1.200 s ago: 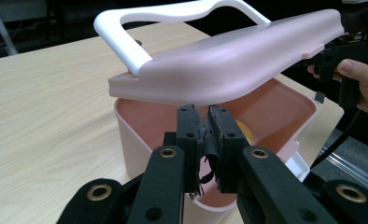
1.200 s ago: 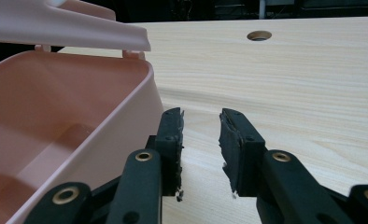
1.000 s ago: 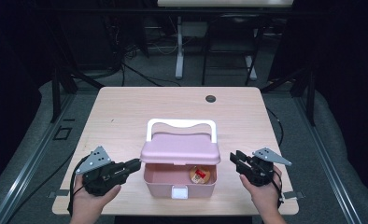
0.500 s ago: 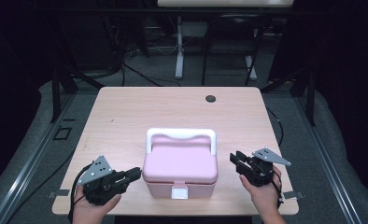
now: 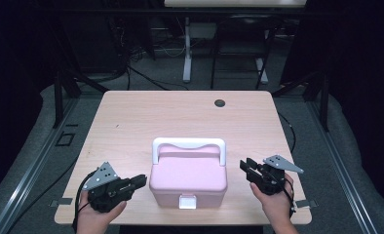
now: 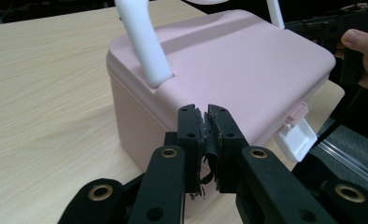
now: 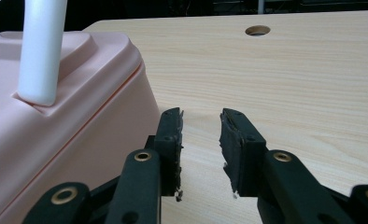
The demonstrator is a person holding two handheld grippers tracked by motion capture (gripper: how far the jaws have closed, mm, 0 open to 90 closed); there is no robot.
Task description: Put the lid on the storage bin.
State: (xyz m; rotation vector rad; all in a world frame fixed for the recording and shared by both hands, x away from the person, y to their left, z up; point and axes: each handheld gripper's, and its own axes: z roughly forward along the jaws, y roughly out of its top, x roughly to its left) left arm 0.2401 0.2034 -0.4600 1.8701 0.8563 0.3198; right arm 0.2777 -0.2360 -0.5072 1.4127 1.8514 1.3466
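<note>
Lid dropped shut on pink box [image 5: 188,179]; rigid, light, slick plastic; I'd grab handle [image 5: 188,145]. Left fingers [image 6: 191,135] clenched empty, right fingers [image 7: 238,144] released.

- Closed pink plastic box with white handle [image 5: 188,178] is occupying the near middle of the light wooden table [image 5: 146,122], blocking the straight path between both hands.
- Far tabletop is lying open, a round cable hole [image 5: 220,103] sitting near its far edge.
- Bare strips are flanking the box.
</note>
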